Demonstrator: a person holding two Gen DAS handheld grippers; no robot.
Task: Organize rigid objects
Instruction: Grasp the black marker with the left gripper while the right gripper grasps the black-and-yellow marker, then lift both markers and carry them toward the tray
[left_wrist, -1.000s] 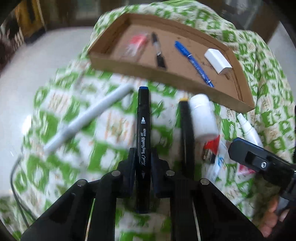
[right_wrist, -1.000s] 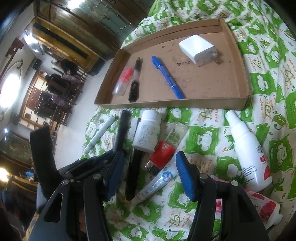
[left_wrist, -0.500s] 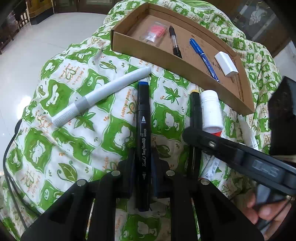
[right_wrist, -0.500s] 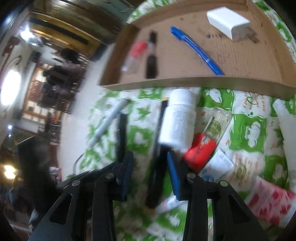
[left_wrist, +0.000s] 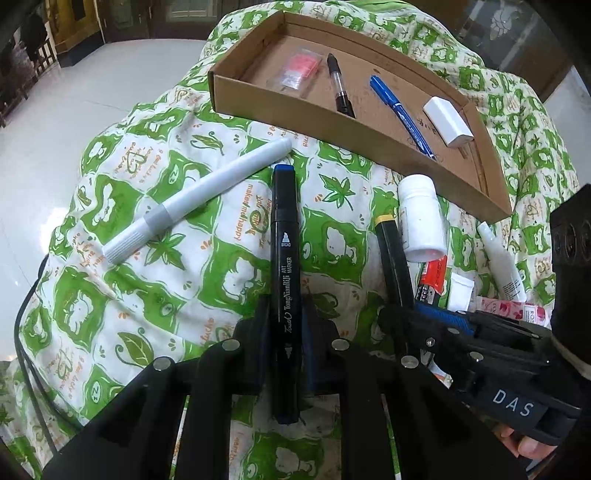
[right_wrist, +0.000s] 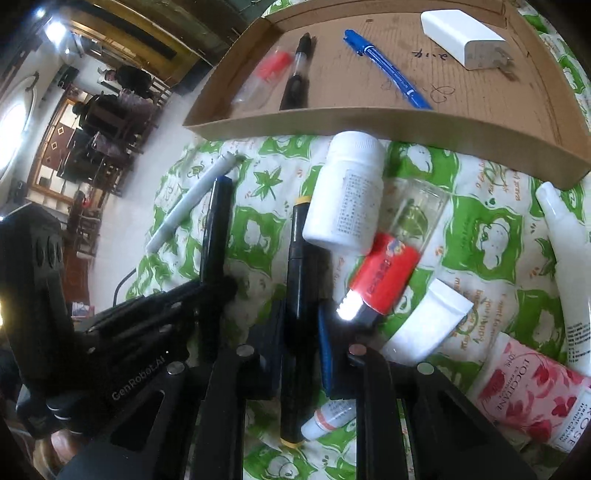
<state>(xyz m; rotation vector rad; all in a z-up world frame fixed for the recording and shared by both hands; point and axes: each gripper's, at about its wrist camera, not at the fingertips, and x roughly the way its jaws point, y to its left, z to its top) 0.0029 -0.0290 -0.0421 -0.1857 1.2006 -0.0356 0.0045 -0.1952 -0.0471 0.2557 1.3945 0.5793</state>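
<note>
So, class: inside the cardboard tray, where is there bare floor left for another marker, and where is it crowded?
Bare floor lies between the blue pen and the white charger, and in the cardboard tray's right end. The left end is crowded.

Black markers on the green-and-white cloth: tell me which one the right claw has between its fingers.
The black marker with yellow end caps, lying beside the white pill bottle. The right claw is closing around it. The black marker with the blue cap sits in the left claw.
</note>
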